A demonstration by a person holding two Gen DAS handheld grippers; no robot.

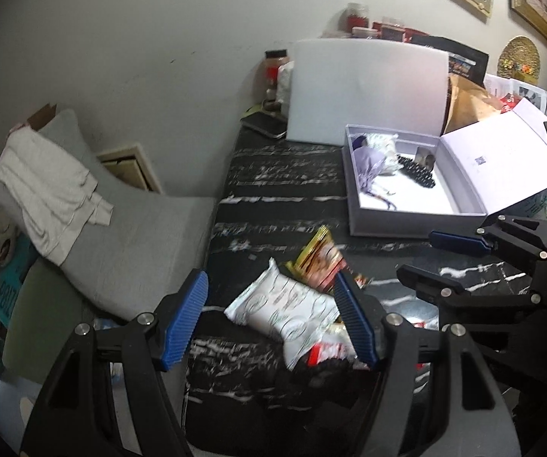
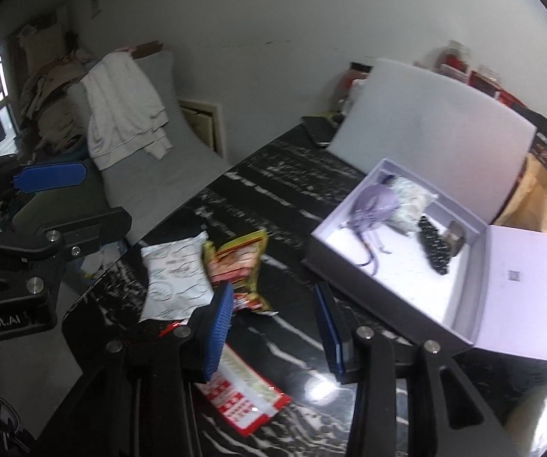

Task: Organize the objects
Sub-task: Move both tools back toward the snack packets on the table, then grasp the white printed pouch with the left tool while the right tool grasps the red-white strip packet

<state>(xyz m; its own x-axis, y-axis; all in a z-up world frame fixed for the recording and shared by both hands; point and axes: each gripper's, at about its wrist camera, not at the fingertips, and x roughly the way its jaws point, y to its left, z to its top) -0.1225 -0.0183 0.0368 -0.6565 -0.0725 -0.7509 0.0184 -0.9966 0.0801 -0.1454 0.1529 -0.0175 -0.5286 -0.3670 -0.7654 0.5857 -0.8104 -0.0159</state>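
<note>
- The left gripper (image 1: 271,318) stood with its jaws apart over the near edge of the black marbled table (image 1: 273,190); nothing was clamped, though a white pouch (image 1: 287,310) lay between the blue pads in the left wrist view.
- The white pouch, judged a soft, light, crinkly pack, would likely yield under the pads; a hold across its narrow middle seemed soundest (the sealed ends look thin and slippery).
- Just beside it, overlapping, lay a yellow-and-red snack packet (image 2: 241,262), also judged light and pliable, best pinched at the flat sealed edge to avoid crushing the contents.
- A flat red-and-white sachet (image 2: 243,396) lay nearest the right gripper, low to the surface and probably awkward to lift without sliding.
- The right gripper (image 2: 273,327) hung with its jaws partly apart over bare table, holding nothing.
- To the right sat an open pale box (image 2: 387,297), lid folded back, holding a lilac drawstring bag (image 2: 378,202), a second white pouch and a dark beaded item; this appeared the likely destination.
- The surface was glossy and hard, so packets may skid.
- The room was cluttered: a grey seat with a white cloth (image 1: 50,186) at left, jars and framed pictures by the wall.
</note>
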